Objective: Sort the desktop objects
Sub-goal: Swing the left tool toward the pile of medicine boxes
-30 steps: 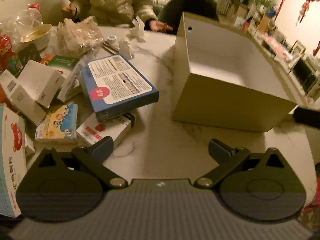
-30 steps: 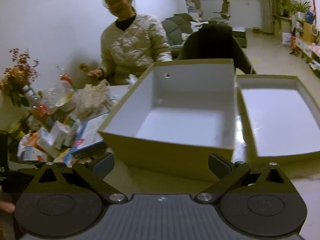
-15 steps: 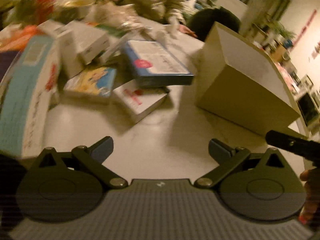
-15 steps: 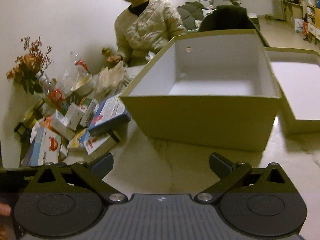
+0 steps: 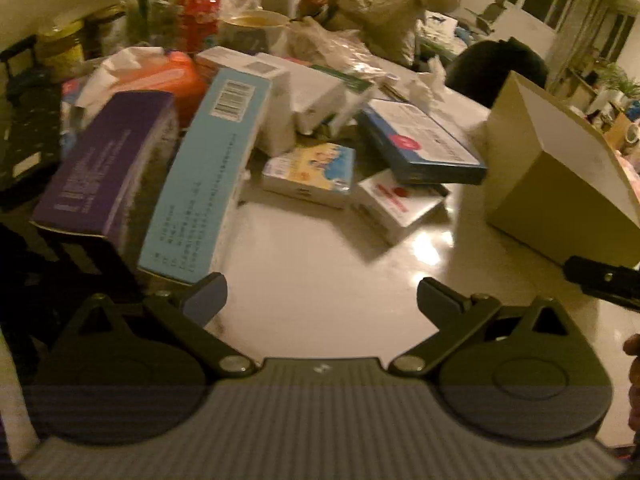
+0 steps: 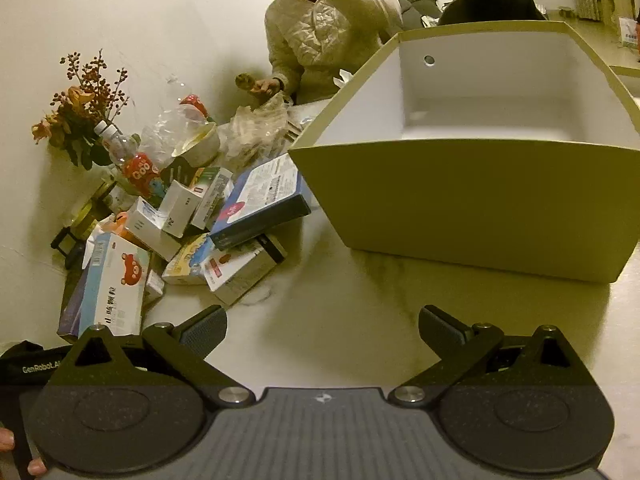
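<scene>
A pile of small boxes lies on the pale table. In the left wrist view I see a light blue box, a purple box, a dark blue flat box, a cartoon-print box and a white red-marked box. My left gripper is open and empty, low over the table just in front of the pile. My right gripper is open and empty, in front of the large olive box, which is white inside and holds nothing. The pile shows at its left, with the dark blue box and the light blue box.
A person in a quilted jacket sits at the far side of the table. A vase of dried flowers, bottles, a bowl and crumpled plastic bags stand behind the pile. Bare table lies between the grippers and the boxes.
My left gripper has swung left and lower toward the pile, so the light blue and purple boxes now loom close. My right gripper has dropped and turned left. Both stay open.
</scene>
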Demonstrator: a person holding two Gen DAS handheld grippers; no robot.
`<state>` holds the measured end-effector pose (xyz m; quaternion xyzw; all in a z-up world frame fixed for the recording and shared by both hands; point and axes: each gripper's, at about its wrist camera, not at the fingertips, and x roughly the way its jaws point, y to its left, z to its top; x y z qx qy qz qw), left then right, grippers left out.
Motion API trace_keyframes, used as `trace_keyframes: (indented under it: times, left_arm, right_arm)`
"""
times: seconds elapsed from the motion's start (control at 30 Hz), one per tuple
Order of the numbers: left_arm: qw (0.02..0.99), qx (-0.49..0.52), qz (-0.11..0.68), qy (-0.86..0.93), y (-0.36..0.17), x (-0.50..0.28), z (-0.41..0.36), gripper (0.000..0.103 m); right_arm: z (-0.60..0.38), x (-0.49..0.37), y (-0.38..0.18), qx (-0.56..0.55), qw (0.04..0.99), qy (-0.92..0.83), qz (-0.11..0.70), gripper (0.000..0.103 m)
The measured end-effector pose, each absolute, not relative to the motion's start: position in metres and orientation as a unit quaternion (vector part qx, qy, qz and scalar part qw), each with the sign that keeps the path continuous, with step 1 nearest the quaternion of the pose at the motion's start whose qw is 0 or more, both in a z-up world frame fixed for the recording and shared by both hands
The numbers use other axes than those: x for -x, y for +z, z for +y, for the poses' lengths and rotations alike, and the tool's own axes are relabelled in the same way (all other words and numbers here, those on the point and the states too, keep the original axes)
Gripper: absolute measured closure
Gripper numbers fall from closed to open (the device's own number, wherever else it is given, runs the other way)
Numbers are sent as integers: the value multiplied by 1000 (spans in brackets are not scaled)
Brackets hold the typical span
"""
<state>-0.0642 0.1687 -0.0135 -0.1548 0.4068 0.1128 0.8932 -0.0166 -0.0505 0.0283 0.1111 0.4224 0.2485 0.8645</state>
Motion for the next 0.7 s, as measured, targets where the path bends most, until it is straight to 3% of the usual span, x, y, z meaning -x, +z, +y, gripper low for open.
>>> trace_keyframes:
  times: [0.7]
  left_arm:
    - [912,119,367,142,20,106,180,0]
  right_arm:
    - [-15,22,18,-131,850,293,418,0]
